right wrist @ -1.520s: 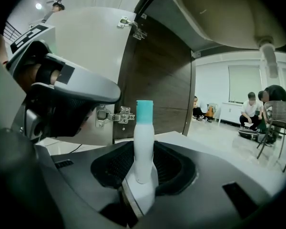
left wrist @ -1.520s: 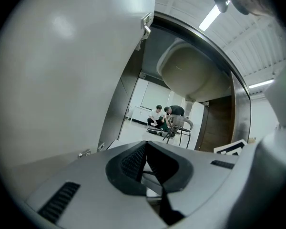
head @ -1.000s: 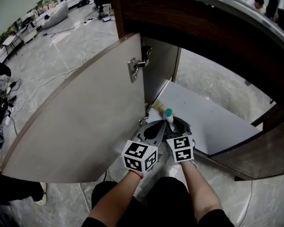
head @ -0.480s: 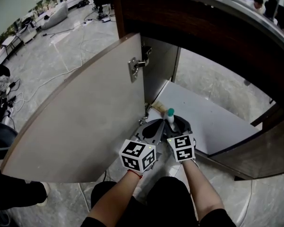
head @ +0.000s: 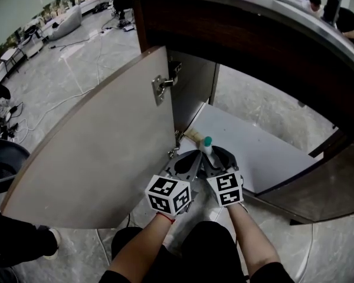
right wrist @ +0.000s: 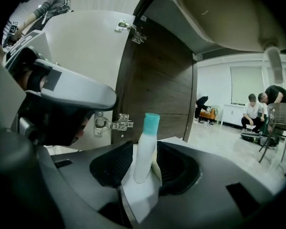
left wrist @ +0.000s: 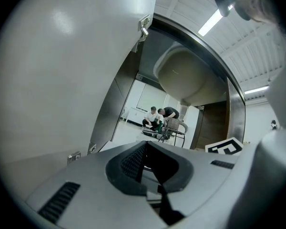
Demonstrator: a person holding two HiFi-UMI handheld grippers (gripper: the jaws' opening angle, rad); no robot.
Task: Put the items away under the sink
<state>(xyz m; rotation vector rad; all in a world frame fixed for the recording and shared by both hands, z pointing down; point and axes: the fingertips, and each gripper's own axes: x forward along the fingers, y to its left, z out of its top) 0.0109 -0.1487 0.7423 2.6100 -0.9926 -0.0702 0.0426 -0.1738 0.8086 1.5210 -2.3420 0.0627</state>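
In the head view, a slim white bottle point(head: 208, 150) with a teal cap stands upright at the front edge of the cabinet floor point(head: 253, 146), between the fingers of the right gripper point(head: 211, 157); the left gripper point(head: 189, 161) sits just beside, near the open door point(head: 100, 158). In the left gripper view, its fingers point(left wrist: 128, 163) are clenched together on nothing. In the right gripper view, the fingers point(right wrist: 109, 166) have just been opening and stand released around the bottle

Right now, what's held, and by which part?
Nothing: the right gripper has just been opening its jaws around the white bottle, low down; left gripper shut, empty.
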